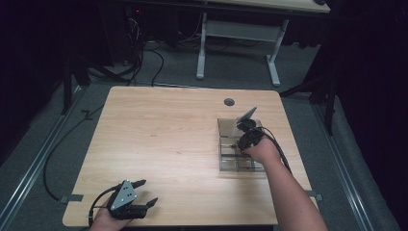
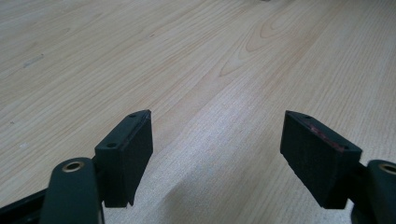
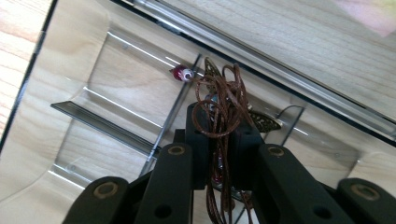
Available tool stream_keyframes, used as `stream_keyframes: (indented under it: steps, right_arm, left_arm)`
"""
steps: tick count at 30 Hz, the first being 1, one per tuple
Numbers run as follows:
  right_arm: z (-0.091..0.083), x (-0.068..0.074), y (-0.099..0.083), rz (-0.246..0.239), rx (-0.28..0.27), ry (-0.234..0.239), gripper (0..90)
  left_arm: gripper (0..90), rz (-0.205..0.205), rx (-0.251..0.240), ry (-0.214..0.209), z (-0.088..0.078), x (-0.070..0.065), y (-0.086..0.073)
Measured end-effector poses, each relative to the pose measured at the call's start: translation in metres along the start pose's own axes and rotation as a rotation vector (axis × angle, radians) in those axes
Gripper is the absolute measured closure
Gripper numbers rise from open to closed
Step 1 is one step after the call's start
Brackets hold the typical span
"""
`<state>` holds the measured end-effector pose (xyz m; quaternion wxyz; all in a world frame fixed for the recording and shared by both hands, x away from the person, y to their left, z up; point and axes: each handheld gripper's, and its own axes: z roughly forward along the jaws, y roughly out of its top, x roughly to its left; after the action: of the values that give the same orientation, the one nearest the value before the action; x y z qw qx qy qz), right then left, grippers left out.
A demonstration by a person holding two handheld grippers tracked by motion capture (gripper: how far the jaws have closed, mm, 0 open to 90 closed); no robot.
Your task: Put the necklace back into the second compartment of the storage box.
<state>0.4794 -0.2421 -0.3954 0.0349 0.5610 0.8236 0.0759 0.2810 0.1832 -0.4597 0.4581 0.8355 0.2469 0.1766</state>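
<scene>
At the near left corner of the worktop [image 1: 163,144], the left hand-held gripper [image 1: 137,199] is rested with jaws spread wide, nothing between them. Farther off, a brown cord necklace [image 3: 219,105] is clamped in the right hand-held gripper [image 3: 219,140] directly above the clear compartment box [image 3: 93,100], its loops bunched over a divider.

Overhead camera; gripper cameras seemingly close.

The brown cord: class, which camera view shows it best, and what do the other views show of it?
The right gripper view: the brown cord hangs looped between the shut fingers, close up, above the clear box. In the high view the right gripper hides it, too small to make out. The left gripper view looks at bare table.
</scene>
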Motion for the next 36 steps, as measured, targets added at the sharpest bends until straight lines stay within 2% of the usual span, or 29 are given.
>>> stream_keyframes:
  steps: [5, 11, 15, 17, 20, 21, 22, 25, 28, 31, 36]
  right_arm:
    - [-0.005, -0.003, -0.002, 0.025, -0.008, -0.016, 73.8]
    - [-0.032, -0.006, -0.007, 0.042, -0.058, -0.017, 64.4]
    - [-0.047, -0.008, -0.011, 0.043, -0.097, -0.019, 62.8]
    - [-0.051, -0.008, -0.013, 0.042, -0.106, -0.040, 64.1]
    - [-0.049, -0.009, -0.014, 0.034, -0.101, -0.055, 69.8]
    - [-0.046, -0.007, -0.013, 0.026, -0.097, -0.071, 71.8]
    - [-0.043, -0.007, -0.013, 0.020, -0.107, -0.068, 73.5]
    - [-0.034, -0.005, -0.010, 0.009, -0.091, -0.081, 77.8]
    - [-0.025, -0.005, -0.007, 0.009, -0.094, -0.094, 80.3]
    - [-0.016, -0.005, -0.004, 0.001, -0.073, -0.118, 80.9]
    - [-0.006, -0.004, 0.000, -0.009, -0.053, -0.111, 82.7]
  left_arm:
    - [25.8, 0.000, 0.000, -0.001, 0.000, 0.000, 0.000]
    - [25.9, 0.002, 0.003, 0.001, 0.000, 0.000, 0.000]
    - [26.0, 0.003, 0.007, 0.004, 0.000, -0.001, 0.000]
    - [26.1, 0.005, 0.009, 0.003, 0.001, -0.001, 0.000]
    - [26.0, 0.006, 0.011, 0.004, 0.001, -0.001, 0.001]
    - [26.0, 0.005, 0.011, 0.004, 0.001, -0.001, 0.000]
    - [26.0, 0.004, 0.010, 0.004, 0.001, -0.001, 0.000]
    - [26.0, 0.002, 0.005, 0.005, 0.001, 0.000, 0.000]
    - [26.0, 0.002, 0.004, 0.004, 0.000, 0.000, 0.000]
    - [26.0, 0.001, 0.003, 0.004, 0.000, 0.000, 0.000]
    - [26.0, 0.001, 0.005, 0.001, 0.000, 0.000, 0.000]
